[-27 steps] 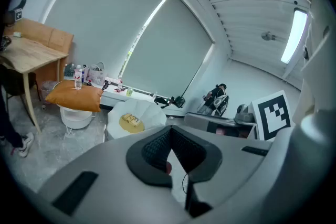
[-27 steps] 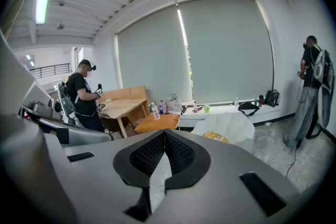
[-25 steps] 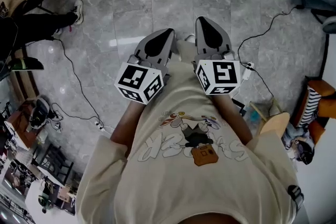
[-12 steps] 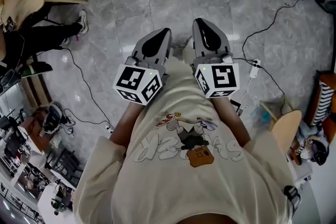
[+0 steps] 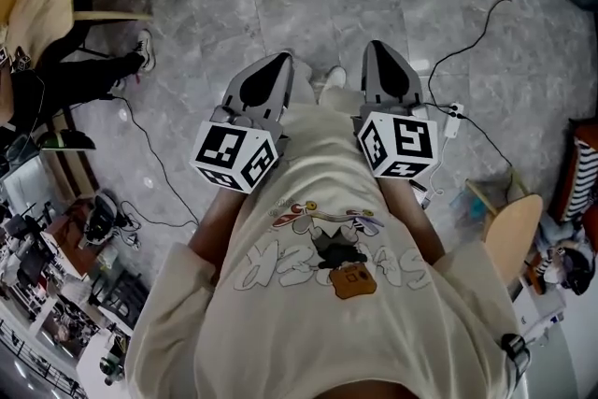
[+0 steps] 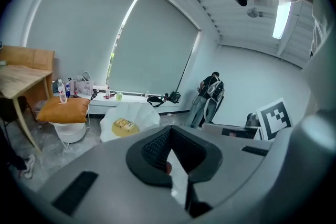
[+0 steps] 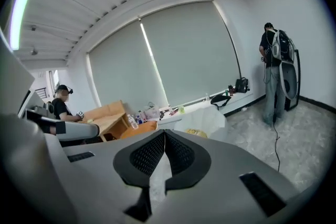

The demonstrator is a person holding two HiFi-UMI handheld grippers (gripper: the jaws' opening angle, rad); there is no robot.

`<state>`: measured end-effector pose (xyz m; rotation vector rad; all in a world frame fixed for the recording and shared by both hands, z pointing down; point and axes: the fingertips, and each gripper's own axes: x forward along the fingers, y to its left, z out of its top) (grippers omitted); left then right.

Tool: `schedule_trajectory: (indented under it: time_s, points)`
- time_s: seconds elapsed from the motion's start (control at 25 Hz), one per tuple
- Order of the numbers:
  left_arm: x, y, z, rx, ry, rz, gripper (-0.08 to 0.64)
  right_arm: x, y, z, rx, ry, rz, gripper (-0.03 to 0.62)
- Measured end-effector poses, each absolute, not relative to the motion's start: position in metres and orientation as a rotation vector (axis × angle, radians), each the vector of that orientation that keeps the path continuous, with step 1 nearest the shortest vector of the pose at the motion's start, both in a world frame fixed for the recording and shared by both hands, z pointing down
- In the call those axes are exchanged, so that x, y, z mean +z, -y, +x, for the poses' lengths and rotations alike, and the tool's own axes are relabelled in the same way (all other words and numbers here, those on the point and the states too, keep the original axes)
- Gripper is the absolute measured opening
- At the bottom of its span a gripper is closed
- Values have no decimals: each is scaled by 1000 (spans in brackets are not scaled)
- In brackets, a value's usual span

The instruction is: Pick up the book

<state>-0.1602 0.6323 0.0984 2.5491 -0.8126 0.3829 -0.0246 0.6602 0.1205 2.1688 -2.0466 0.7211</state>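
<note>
The book (image 6: 125, 124) is taken to be the small flat patterned thing seen in the left gripper view, lying on a yellow patch on top of a white cushion (image 6: 144, 113) that rests on the floor (image 5: 206, 5) well ahead; it is too small for its cover or edges to be made out. Neither claw is near it. The left claw (image 5: 278, 63) and the right claw (image 5: 377, 49) are held side by side in front of the person's body, pointed a little downward, and each is fully closed with nothing between its pads. The step in hand is judged to be the approach, with the reach not yet begun. For the next move, the open floor has to be crossed toward the cushion, one claw has to be opened and lowered, and an edge of the book has to be taken, since a flat thing on a soft, yielding surface offers little else to grip. An orange cushion (image 6: 63, 109) on a white stool is seen just beside the white one, with a wooden worktop (image 6: 18, 78) to its left and bottles on a window ledge (image 6: 105, 96) behind. Black cables (image 5: 149, 154) are trailed over the floor on both sides and could be caught underfoot. A standing person (image 6: 210, 97) is seen by the far wall, well apart from the path.
</note>
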Motion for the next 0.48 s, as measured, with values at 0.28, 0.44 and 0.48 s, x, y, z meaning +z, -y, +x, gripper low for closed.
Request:
schedule_trajectory:
  time_s: [0.28,0.44,0.48]
  points:
    - [102,-627,-140,434,787,2538,5,129,-654,1,836,2006,2218,25]
    - [99,-604,-139,406,795,2526,5,132,-634,10,839,1957,2254,25]
    - [101,-596,-140,396,797,2516,5,132,-626,10,831,1958,2254,25]
